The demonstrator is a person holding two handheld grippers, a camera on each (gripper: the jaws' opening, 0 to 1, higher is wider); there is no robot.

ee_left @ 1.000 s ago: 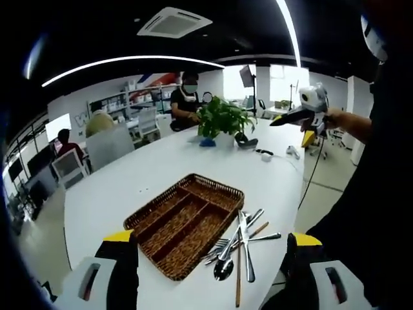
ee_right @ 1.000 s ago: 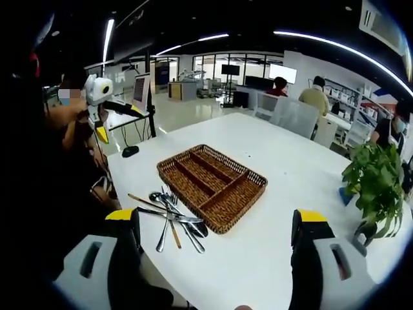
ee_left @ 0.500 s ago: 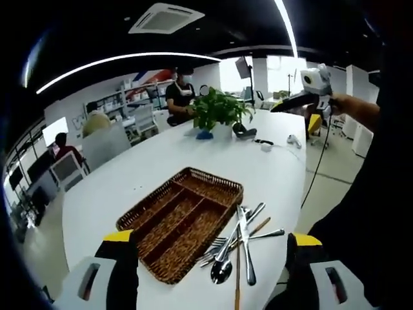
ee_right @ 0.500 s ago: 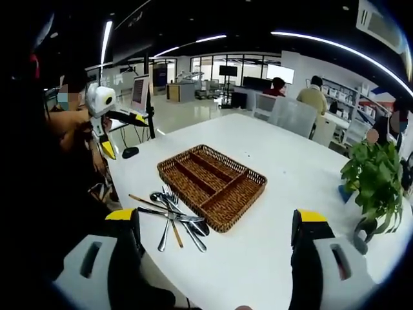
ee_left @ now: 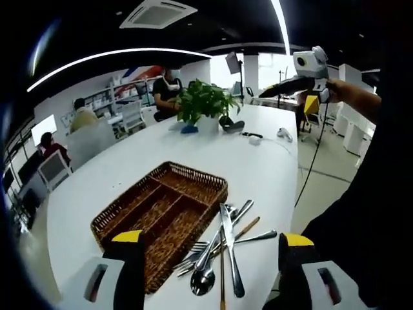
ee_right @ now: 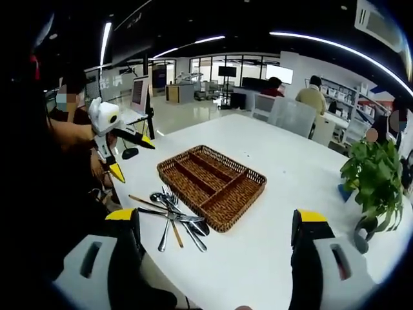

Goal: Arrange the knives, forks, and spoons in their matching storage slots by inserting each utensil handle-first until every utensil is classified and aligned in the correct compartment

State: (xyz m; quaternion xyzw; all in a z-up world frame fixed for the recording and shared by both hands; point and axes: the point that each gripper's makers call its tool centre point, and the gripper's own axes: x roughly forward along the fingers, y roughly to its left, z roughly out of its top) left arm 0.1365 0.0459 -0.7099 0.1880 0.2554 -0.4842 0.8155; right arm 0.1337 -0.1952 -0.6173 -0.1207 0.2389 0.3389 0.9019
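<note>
An empty brown wicker tray (ee_left: pixel 155 213) (ee_right: pixel 210 184) with long compartments lies on the white table (ee_left: pixel 213 155). Beside it, near the table's edge, several spoons, forks and knives lie in a crossed pile (ee_left: pixel 222 248) (ee_right: pixel 173 218). My left gripper (ee_left: pixel 211 239) hangs open above and short of the pile. From the right gripper view it (ee_right: pixel 135 159) is held in the air left of the tray, jaws spread. My right gripper (ee_right: pixel 217 216) is open too, high over the table, and it (ee_left: pixel 286 100) shows far up on the right in the left gripper view. Neither holds anything.
A potted green plant (ee_left: pixel 203 103) (ee_right: pixel 374 181) stands farther along the table, with a black object (ee_left: pixel 231 124) and a small white device (ee_left: pixel 282 134) nearby. People sit at desks and chairs beyond (ee_right: pixel 314 97). The floor drops off just past the utensils.
My left gripper has come down and nearer the table, as the right gripper view shows. The left gripper view has shifted with it. Tray and utensils have not moved.
</note>
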